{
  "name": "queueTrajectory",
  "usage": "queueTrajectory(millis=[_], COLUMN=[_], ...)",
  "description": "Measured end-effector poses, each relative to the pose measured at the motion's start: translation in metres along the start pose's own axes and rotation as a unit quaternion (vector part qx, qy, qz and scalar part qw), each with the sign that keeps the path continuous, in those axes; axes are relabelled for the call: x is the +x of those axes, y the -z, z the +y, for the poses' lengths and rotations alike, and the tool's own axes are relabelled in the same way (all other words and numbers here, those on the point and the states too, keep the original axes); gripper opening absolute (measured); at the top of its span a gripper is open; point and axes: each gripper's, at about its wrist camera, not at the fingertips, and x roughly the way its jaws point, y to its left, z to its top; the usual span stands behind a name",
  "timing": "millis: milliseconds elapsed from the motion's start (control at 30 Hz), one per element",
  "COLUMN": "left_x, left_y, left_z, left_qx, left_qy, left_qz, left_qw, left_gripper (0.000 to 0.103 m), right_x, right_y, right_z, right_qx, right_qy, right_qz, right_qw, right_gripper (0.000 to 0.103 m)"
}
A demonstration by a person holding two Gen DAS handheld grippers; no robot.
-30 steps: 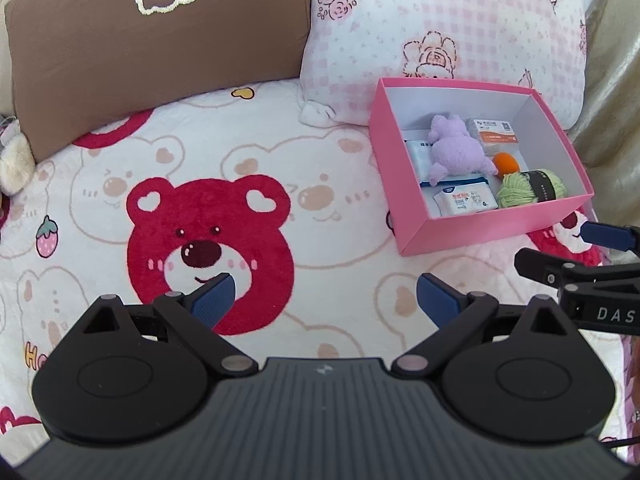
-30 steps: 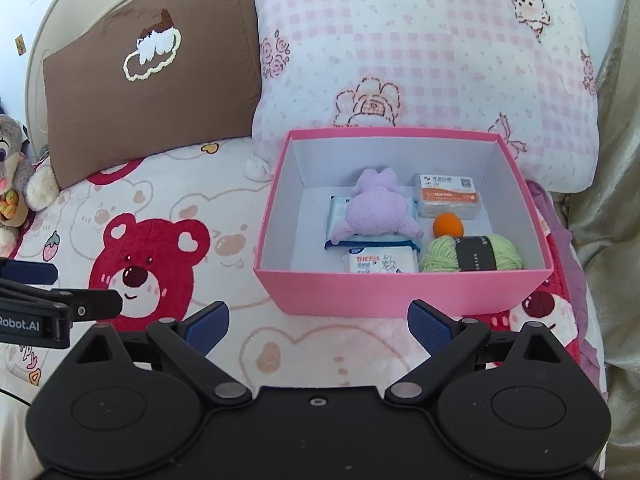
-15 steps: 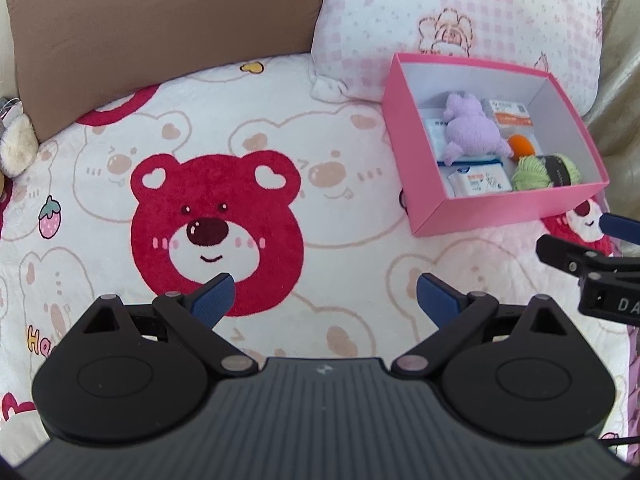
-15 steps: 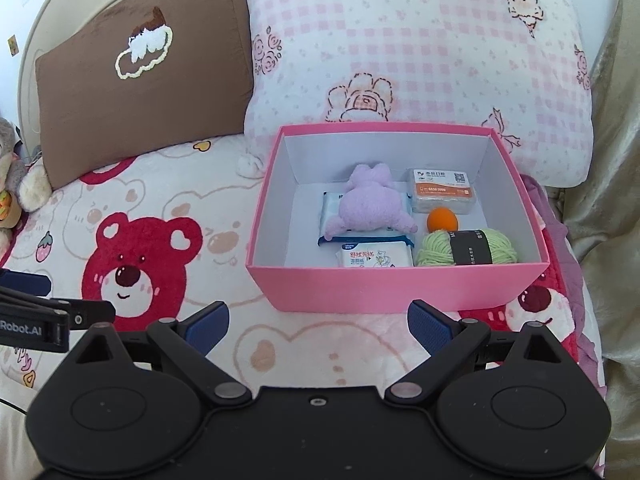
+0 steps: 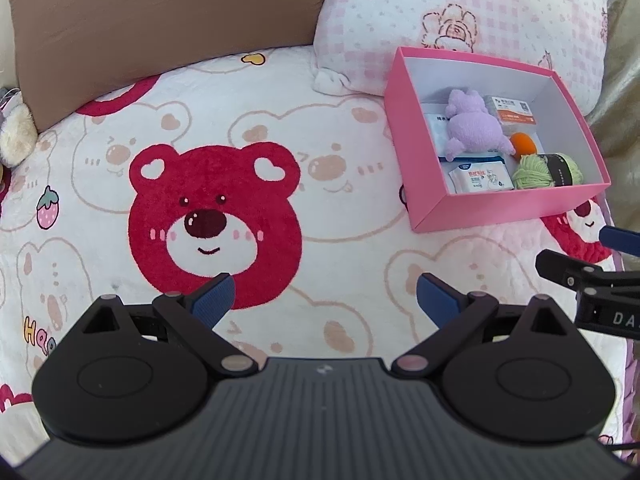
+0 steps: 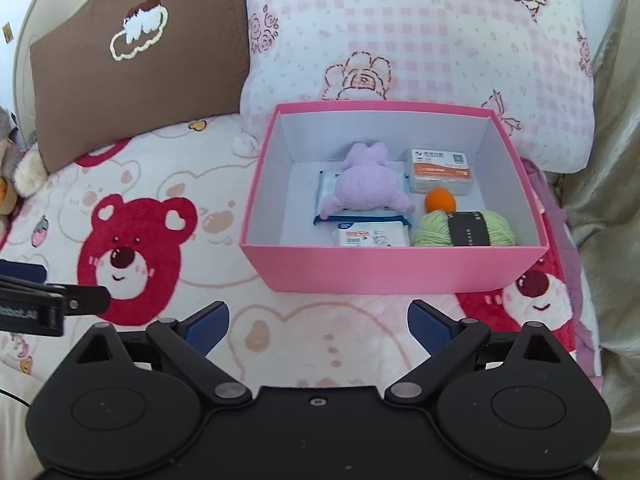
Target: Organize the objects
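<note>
Since a second ago the left gripper (image 5: 325,293) has drawn back and toward the left, so in the left wrist view the pink box (image 5: 508,210) sits farther off at the right, and more of the bear-print bed blanket (image 5: 216,216) shows. Its fingers (image 5: 214,296) are spread wide and hold nothing, hanging above the red bear face. The right gripper's tip enters from the right edge, near the box's near corner. In the right wrist view the right gripper (image 6: 318,326) has also eased back a little; its fingers (image 6: 428,326) are released and empty, facing the box's near wall (image 6: 400,270). Inside lie a purple plush (image 6: 366,184), wipe packs (image 6: 370,236), a small carton (image 6: 440,170), an orange ball (image 6: 440,200) and green yarn (image 6: 466,230). No loose item shows on the blanket, so the sorting looks finished and both grippers seem to be retreating.
</note>
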Motion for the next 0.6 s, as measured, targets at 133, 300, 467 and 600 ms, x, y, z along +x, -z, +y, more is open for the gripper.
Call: queueTrajectory(millis=[133, 300, 467, 600], left_x=[0.003, 0.006, 0.007, 0.004], left_y=[0.0, 0.0, 0.0, -0.001], left_z=[-0.003, -0.001, -0.003, 0.0], left_qx=[0.007, 0.0, -0.002, -0.014], left_qy=[-0.028, -0.024, -0.024, -0.018], left_qz=[-0.001, 0.01, 0.016, 0.015], left_qw=[0.9996, 0.9997, 0.9996, 0.9996], left_gripper=[0.099, 0.099, 0.099, 0.099], right_x=[-0.001, -0.004, -0.006, -0.014], right_y=[-0.001, 0.0, 0.0, 0.001], right_z=[-0.003, -0.004, -0.004, -0.001], right_qx=[-0.001, -0.004, -0.004, -0.01], right_qy=[0.006, 0.011, 0.014, 0.015], right_qz=[0.0, 0.0, 0.0, -0.001], right_qw=[1.0, 1.0, 1.0, 1.0], right_gripper=[0.098, 0.098, 0.098, 0.098])
